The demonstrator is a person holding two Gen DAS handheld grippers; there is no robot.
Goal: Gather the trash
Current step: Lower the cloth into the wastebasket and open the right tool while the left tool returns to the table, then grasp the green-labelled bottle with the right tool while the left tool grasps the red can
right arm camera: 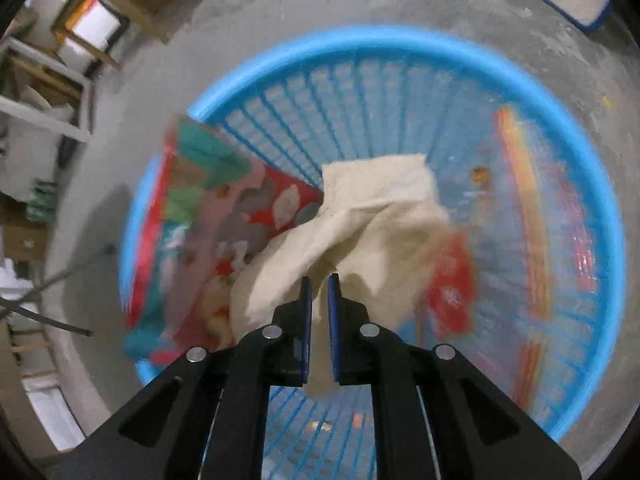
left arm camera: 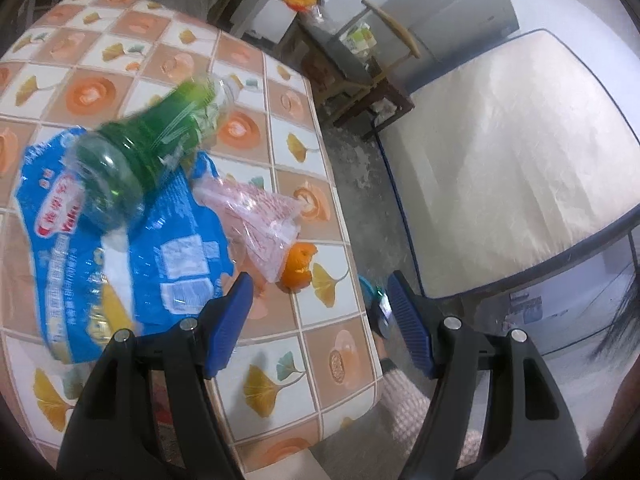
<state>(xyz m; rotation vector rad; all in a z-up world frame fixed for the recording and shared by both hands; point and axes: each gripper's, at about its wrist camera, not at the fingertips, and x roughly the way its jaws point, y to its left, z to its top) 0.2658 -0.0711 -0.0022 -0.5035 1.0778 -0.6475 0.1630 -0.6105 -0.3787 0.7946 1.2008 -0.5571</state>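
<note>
The right gripper [right arm camera: 319,280] has its jaws nearly together, pinching a crumpled cream tissue [right arm camera: 360,224] between the blue pads [right arm camera: 306,320]; the tissue hangs forward from the tips and a strip of it runs back between the pads. Straight beneath it is a blue basket [right arm camera: 400,52] with slotted walls, standing on a grey concrete floor [right arm camera: 160,80]. Inside the basket, left of the tissue, a red patterned wrapper [right arm camera: 224,200] leans against the wall and pokes over the rim; a blurred red scrap [right arm camera: 452,280] lies to the right of the tissue, and a clear orange-striped bag [right arm camera: 532,216] rests against the right wall. The left gripper [left arm camera: 320,320] is wide open and holds nothing; its left pad [left arm camera: 230,320] sits over the table edge and its right pad [left arm camera: 408,324] over the floor beyond. Ahead of it, on the tiled-pattern tablecloth [left arm camera: 320,360], lie an orange peel [left arm camera: 298,266], a clear pink-printed bag [left arm camera: 256,220] touching the peel, a blue package [left arm camera: 140,256] and a green plastic bottle [left arm camera: 148,152] lying on its side across the package. To the right of the table a mattress [left arm camera: 500,160] stands near a wooden chair [left arm camera: 372,76].
</note>
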